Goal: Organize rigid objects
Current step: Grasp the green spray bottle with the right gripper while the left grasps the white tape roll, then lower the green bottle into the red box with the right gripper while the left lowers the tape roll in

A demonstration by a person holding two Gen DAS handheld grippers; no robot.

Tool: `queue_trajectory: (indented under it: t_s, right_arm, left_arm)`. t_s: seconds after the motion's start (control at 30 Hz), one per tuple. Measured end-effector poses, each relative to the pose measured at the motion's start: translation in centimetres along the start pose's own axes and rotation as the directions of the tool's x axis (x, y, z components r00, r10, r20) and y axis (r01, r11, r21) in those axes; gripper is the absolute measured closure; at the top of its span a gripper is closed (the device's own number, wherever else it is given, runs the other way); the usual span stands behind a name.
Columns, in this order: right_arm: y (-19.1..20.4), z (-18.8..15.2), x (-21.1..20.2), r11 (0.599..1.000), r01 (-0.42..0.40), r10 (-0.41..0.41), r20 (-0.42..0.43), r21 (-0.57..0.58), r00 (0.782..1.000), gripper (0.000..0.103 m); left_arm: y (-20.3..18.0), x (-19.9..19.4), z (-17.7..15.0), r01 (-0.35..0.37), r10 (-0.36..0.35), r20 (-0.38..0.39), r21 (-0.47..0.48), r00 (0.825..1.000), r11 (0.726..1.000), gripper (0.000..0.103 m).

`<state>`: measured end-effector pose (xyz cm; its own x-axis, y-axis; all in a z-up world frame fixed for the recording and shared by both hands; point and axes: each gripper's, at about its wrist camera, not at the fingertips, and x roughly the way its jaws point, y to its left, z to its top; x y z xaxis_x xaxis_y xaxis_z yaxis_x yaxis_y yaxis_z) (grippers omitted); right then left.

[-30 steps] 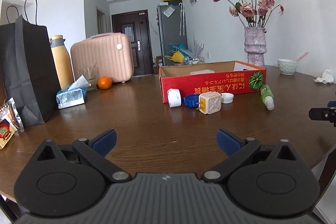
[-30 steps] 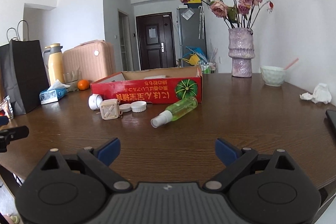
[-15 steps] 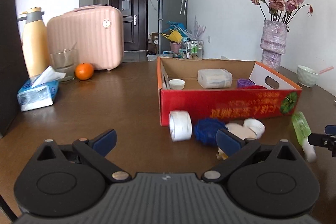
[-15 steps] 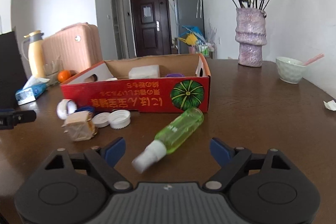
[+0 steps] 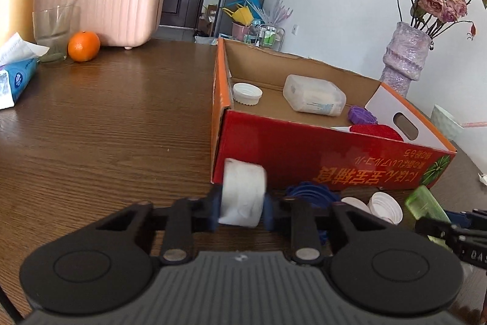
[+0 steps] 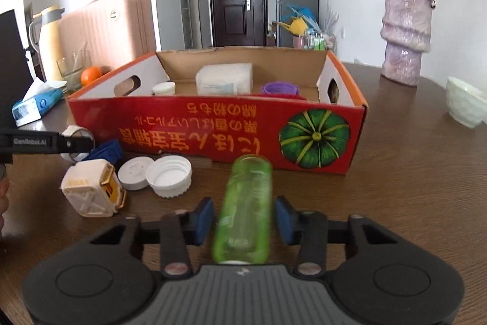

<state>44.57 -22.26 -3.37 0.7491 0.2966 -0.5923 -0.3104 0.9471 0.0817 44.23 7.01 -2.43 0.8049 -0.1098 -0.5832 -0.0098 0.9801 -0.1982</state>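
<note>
We see the left claw (image 5: 242, 207) with its blue pads pressed against both sides of a white roll (image 5: 243, 192), clamped on it just in front of the near left corner of a red box (image 5: 304, 154). The right claw (image 6: 243, 217) straddles a green bottle (image 6: 245, 203) lying on the brown counter (image 6: 411, 188); small gaps show beside each pad, so it is not closed on the bottle. The bottle's far end points at the box front. To its left lie a white cap (image 6: 169, 176), a white disc (image 6: 135, 173), a blue lid (image 6: 105, 150) and a cream cube (image 6: 91, 188). Inside the box rest a clear tub (image 6: 224, 79), a small white cap (image 6: 164, 88) and a purple ring (image 6: 279, 88).
</note>
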Motion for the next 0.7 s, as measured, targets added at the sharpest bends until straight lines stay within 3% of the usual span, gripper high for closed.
queue_trajectory:
  t_s: [0.23, 0.47, 0.7]
  right_arm:
    - [1.2, -1.0, -1.7, 1.000, -0.003, 0.003, 0.004, -0.011, 1.000, 0.073]
    - [3.0, -3.4, -7.6, 0.999, -0.048, 0.048, 0.038, -0.023, 0.998, 0.073]
    - [4.9, -5.4, -14.4, 0.997, -0.071, 0.076, 0.132, -0.036, 0.988, 0.073]
  left_arm:
    - [-0.6, -4.4, -1.0, -0.009, 0.009, 0.057, 0.012, 0.998, 1.000, 0.079]
    - [-2.5, -13.6, -3.9, -0.041, 0.037, 0.161, 0.021, 0.986, 0.999, 0.079]
    - [-3.6, -21.6, -6.6, -0.042, 0.034, 0.262, 0.026, 0.965, 0.999, 0.079]
